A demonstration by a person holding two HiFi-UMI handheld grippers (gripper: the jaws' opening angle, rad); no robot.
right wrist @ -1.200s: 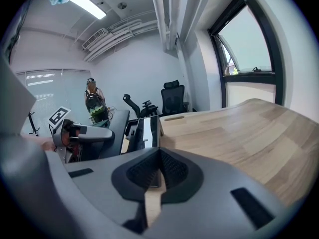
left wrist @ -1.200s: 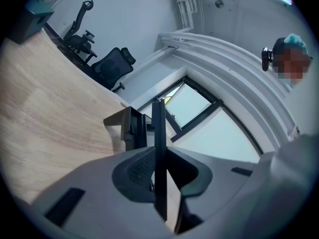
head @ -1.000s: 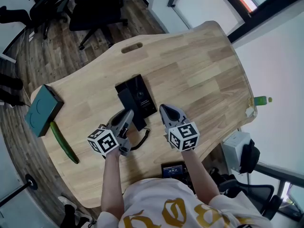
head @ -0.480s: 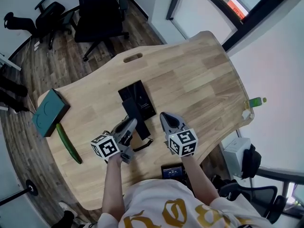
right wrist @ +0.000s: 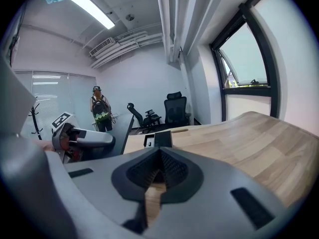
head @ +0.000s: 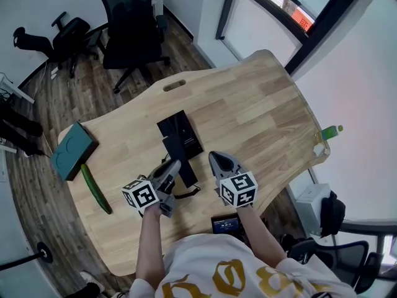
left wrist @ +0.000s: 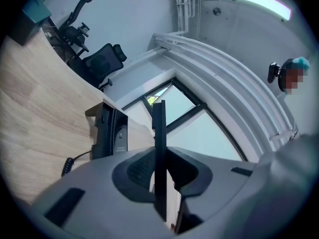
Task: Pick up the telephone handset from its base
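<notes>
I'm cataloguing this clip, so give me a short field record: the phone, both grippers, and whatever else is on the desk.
handset: black handset, edge-on between the jaws of the left gripper, off its cradle
base: black phone base on the wooden table; coiled cord runs from it
left gripper: shut on the handset
right gripper: jaws together, nothing between them, beside the handset
other items: green box and cucumber near the table's left edge; green bottle by its right edge
</notes>
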